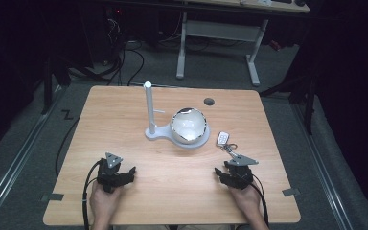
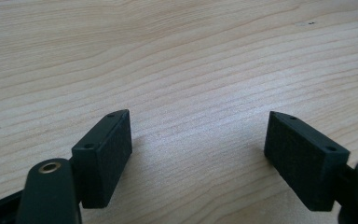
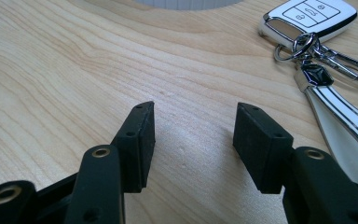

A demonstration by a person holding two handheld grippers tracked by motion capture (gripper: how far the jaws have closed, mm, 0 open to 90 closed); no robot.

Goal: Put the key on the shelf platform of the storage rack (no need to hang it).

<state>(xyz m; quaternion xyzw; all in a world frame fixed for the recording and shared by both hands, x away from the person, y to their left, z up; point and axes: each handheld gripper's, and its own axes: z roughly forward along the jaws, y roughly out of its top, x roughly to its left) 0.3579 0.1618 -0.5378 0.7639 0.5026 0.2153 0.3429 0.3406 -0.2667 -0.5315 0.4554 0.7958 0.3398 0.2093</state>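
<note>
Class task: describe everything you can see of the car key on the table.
The car key is a white fob with grey buttons, lying flat on the table right of the stand's base. A metal ring joins it to a clip and a white strap with dark stripes. Nothing grips it; the open right gripper sits just short of it.

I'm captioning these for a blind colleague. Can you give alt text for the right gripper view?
Two black fingers of the right gripper stand apart over a light wooden table with nothing between them. A white car key with a metal ring and a striped strap lies ahead, toward the upper right.
</note>
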